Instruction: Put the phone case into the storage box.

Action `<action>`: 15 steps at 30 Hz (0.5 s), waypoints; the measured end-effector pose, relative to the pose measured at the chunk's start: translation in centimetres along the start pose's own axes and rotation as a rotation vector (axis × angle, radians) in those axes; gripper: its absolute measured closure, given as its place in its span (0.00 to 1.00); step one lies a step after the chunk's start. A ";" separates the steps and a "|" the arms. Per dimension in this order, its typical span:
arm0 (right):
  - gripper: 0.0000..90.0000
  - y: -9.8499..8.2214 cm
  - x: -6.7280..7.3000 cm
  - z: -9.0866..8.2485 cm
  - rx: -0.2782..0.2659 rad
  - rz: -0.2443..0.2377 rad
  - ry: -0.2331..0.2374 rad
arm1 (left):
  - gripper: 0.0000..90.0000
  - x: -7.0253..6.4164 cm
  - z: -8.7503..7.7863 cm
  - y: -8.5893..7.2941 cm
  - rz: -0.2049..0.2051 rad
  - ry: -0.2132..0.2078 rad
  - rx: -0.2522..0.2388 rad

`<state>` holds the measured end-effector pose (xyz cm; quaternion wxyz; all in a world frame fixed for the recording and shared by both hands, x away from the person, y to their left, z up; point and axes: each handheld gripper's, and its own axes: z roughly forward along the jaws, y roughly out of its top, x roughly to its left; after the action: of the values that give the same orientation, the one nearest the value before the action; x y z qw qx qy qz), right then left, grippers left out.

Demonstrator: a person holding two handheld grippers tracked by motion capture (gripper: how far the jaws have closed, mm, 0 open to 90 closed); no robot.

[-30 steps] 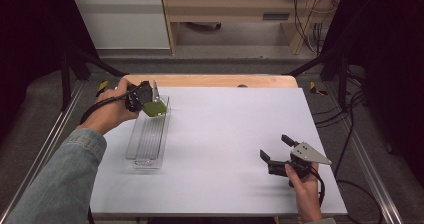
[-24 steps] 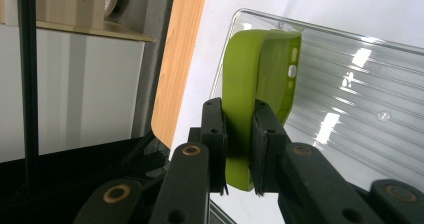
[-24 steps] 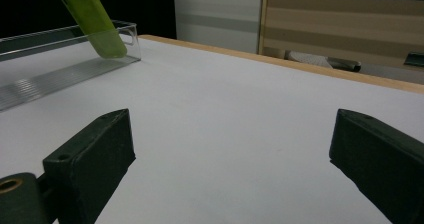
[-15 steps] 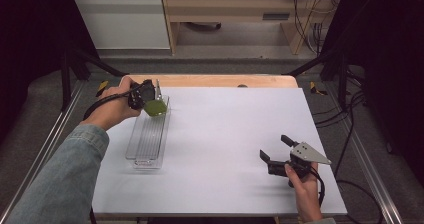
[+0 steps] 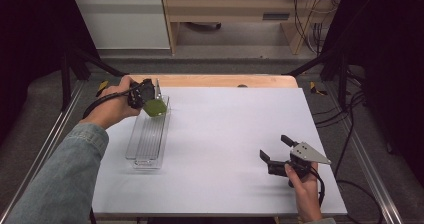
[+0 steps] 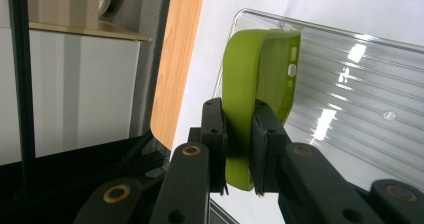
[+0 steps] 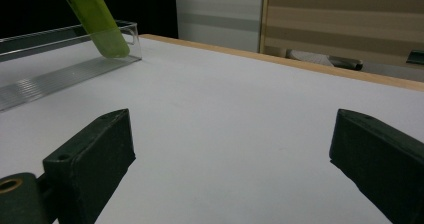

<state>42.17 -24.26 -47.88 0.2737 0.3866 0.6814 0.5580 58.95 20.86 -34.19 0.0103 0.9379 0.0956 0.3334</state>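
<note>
Clamping a green case (image 6: 260,79) between its 2 jaws, the left gripper (image 5: 142,95) hangs over the far end of a clear tray (image 5: 147,139) on the left side of the table (image 5: 225,134). In the left gripper view the pads press on both faces of the case near one end, while the rest of it reaches out over the tray's ribbed floor, with a small cutout showing near the case's far end. From the right gripper view the case (image 7: 95,19) tilts, its lower rounded end down inside the tray (image 7: 60,69) close to the far wall; whether it touches the floor I cannot tell. The tray is long and narrow and runs near to far, just right of the person's left hand (image 5: 112,106), whose denim sleeve (image 5: 60,179) comes in from the near left.

The right gripper (image 5: 275,156) sits low over the near right part of the table, well apart from the tray, held by the right hand (image 5: 302,184). Its 2 jaws stand wide apart with bare white tabletop between them. A wooden edge (image 5: 220,80) borders the table's far side.
</note>
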 end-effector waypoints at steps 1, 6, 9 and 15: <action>0.05 0.0 0.0 0.0 0.000 0.000 0.000 | 0.87 0.0 0.0 0.0 0.000 0.000 0.000; 0.05 0.0 0.0 0.0 0.000 0.001 0.002 | 0.87 0.0 0.1 0.0 0.003 -0.004 0.003; 0.05 0.0 0.0 0.0 0.000 0.000 0.001 | 0.87 0.0 0.2 -0.1 0.004 -0.003 0.003; 0.05 0.0 0.0 0.0 0.001 0.001 0.001 | 0.87 0.1 0.2 0.0 0.005 -0.004 -0.001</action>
<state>42.19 -24.26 -47.90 0.2730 0.3868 0.6814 0.5581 59.19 20.94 -34.31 0.0104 0.9388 0.0931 0.3316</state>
